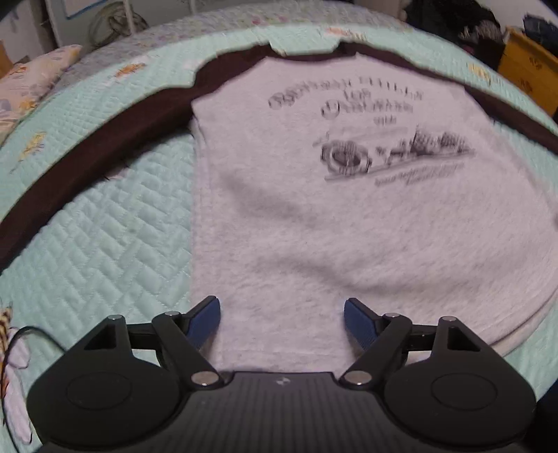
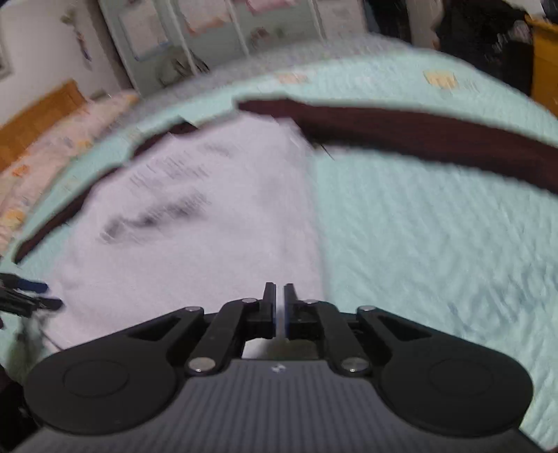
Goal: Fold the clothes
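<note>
A grey long-sleeved shirt [image 1: 348,226] with a dark print and dark brown sleeves [image 1: 104,139] lies flat, front up, on a mint quilted bedspread [image 1: 104,244]. My left gripper [image 1: 282,313] is open just above the shirt's near hem, with nothing between its blue pads. In the blurred right wrist view, my right gripper [image 2: 279,296] is shut over the right edge of the shirt [image 2: 195,244] near the hem. Only a thin pale sliver shows between its fingers, and I cannot tell if that is cloth. One brown sleeve [image 2: 436,136] stretches off to the right. The left gripper [image 2: 35,296] shows at the far left.
A patterned pillow [image 1: 31,80] lies at the bed's far left. Beyond the bed at the right stand yellow wooden furniture [image 1: 530,73] and a dark heap of clothes [image 1: 460,21]. A pale cabinet [image 2: 209,35] stands behind the bed. Bare bedspread [image 2: 436,244] spreads to the shirt's right.
</note>
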Available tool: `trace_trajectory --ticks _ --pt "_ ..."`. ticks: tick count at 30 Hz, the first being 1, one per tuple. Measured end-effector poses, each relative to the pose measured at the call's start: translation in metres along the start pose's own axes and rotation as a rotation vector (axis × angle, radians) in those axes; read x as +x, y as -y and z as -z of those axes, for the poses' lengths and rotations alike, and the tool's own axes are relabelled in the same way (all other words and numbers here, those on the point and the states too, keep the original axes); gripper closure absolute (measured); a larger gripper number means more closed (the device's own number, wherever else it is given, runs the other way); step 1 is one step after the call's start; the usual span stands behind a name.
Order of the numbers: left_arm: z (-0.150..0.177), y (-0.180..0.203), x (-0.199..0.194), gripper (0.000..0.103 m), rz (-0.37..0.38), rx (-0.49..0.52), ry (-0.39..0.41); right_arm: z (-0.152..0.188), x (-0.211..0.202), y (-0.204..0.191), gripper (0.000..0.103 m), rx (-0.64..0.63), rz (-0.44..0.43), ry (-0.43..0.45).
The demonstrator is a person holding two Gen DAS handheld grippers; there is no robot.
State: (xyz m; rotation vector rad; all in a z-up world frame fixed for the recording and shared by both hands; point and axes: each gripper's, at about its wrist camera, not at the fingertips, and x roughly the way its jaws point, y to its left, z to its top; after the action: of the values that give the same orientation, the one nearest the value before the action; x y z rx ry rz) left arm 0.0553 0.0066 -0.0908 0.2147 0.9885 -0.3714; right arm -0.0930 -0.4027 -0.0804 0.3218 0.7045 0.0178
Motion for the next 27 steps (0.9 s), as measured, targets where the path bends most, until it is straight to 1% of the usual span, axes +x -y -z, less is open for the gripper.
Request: trace_trajectory --ticks 1,2,3,4,5,6,7,8,10,11,14,15,16,17,18,20,21,22,24,26,27 --pt "-0.001 0.001 -0.007 0.02 0.024 -0.014 0.024 -0.001 -0.001 -0.009 0.095 -0.016 -0.035 0.009" --pt "-0.001 0.003 -0.011 0.015 0.062 -0.021 0.047 -0.002 -0.002 -0.018 0.095 -0.032 -0.071 0.018" --pt "0.0 0.005 -0.01 0.014 0.088 -0.012 0.049 0.0 0.001 -0.025 0.094 -0.049 -0.094 0.012" --pt "0.002 0.008 -0.004 0.013 0.077 0.012 0.009 0.007 0.009 -0.028 0.094 -0.064 -0.091 -0.027" --pt "0.007 0.01 0.006 0.018 0.035 0.037 -0.05 0.016 0.019 -0.03 0.094 -0.076 -0.074 -0.08" --pt "0.014 0.01 0.012 0.018 0.012 0.05 -0.082 0.026 0.029 -0.03 0.095 -0.077 -0.049 -0.142" --pt "0.018 0.006 0.009 0.018 0.028 0.039 -0.072 0.036 0.03 -0.027 0.095 -0.066 -0.042 -0.15" --pt "0.022 0.002 0.005 0.018 0.045 0.027 -0.061 0.042 0.024 -0.024 0.095 -0.051 -0.051 -0.13" --pt "0.026 -0.005 0.0 0.019 0.07 0.0 -0.052 0.043 0.011 -0.026 0.094 -0.032 -0.053 -0.118" --pt "0.027 -0.006 -0.001 0.019 0.071 0.0 -0.052 0.041 0.004 -0.028 0.091 -0.029 -0.057 -0.107" --pt "0.03 -0.007 -0.002 0.019 0.077 0.001 -0.053 0.036 -0.005 -0.04 0.091 -0.053 -0.107 -0.047" --pt "0.031 -0.008 -0.003 0.019 0.08 -0.001 -0.055 0.037 0.0 -0.042 0.087 -0.063 -0.096 -0.068" --pt "0.033 -0.009 -0.003 0.019 0.086 -0.014 -0.061 0.039 0.009 -0.043 0.086 -0.073 -0.066 -0.118" --pt "0.035 -0.011 -0.003 0.019 0.092 -0.028 -0.068 0.042 0.019 -0.043 0.088 -0.083 -0.035 -0.168" --pt "0.037 -0.012 -0.003 0.019 0.098 -0.041 -0.075 0.04 0.022 -0.043 0.089 -0.081 -0.028 -0.189" --pt "0.04 -0.015 -0.002 0.014 0.104 -0.064 -0.082 0.03 0.019 -0.044 0.089 -0.06 -0.043 -0.188" --pt "0.041 -0.015 -0.002 0.014 0.104 -0.074 -0.083 0.025 0.017 -0.044 0.086 -0.05 -0.051 -0.188" --pt "0.042 -0.016 -0.002 0.013 0.105 -0.083 -0.084 0.016 0.015 -0.044 0.086 -0.037 -0.074 -0.166" --pt "0.044 -0.018 -0.001 0.013 0.106 -0.103 -0.086 -0.008 0.017 -0.043 0.087 -0.007 -0.118 -0.094" --pt "0.042 -0.019 -0.006 0.016 0.112 -0.114 -0.075 -0.035 0.028 -0.037 0.087 0.015 -0.086 -0.021" --pt "0.04 -0.019 -0.01 0.017 0.117 -0.117 -0.065 -0.049 0.038 -0.032 0.087 0.026 -0.045 0.014"
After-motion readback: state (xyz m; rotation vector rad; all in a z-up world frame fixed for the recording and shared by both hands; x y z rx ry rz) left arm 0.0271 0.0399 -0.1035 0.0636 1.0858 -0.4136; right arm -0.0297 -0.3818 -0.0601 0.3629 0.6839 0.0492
